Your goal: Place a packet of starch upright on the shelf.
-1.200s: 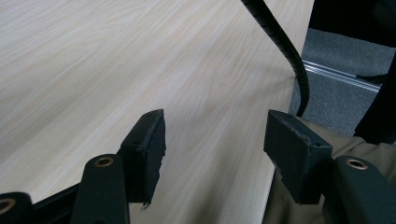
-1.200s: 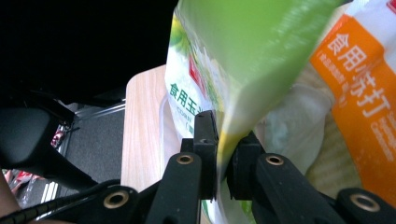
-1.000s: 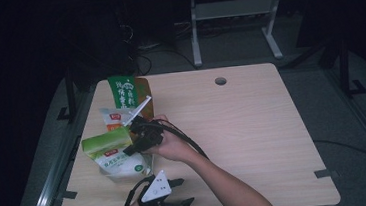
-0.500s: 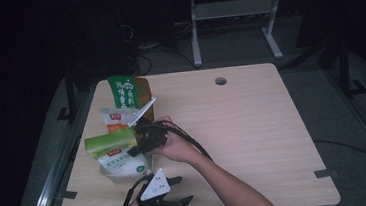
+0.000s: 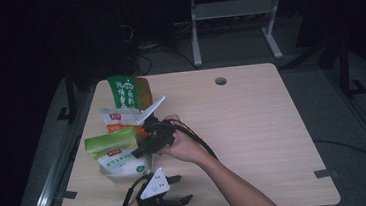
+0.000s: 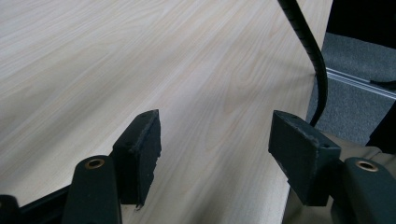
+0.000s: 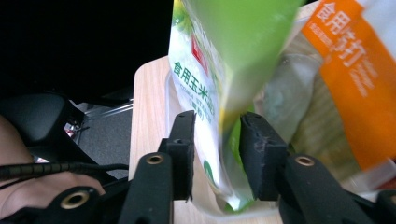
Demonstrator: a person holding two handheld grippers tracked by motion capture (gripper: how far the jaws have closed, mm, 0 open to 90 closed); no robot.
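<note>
A green-and-white bag stands at the table's left side, and my right gripper reaches it from the right. In the right gripper view the bag's lower edge sits between the jaws of that gripper, which have just been opening. The pads stand apart and no longer pinch it. My left gripper rests near the table's front edge. Its jaws are wide apart over bare wood, with nothing between them.
An orange-and-white bag and a taller green bag stand behind the green-and-white one. The orange bag lies close on the right of the right gripper. A cable runs across the table's front right edge.
The right hand and the green-and-white bag have shifted only slightly. The left gripper has stayed where it was.
</note>
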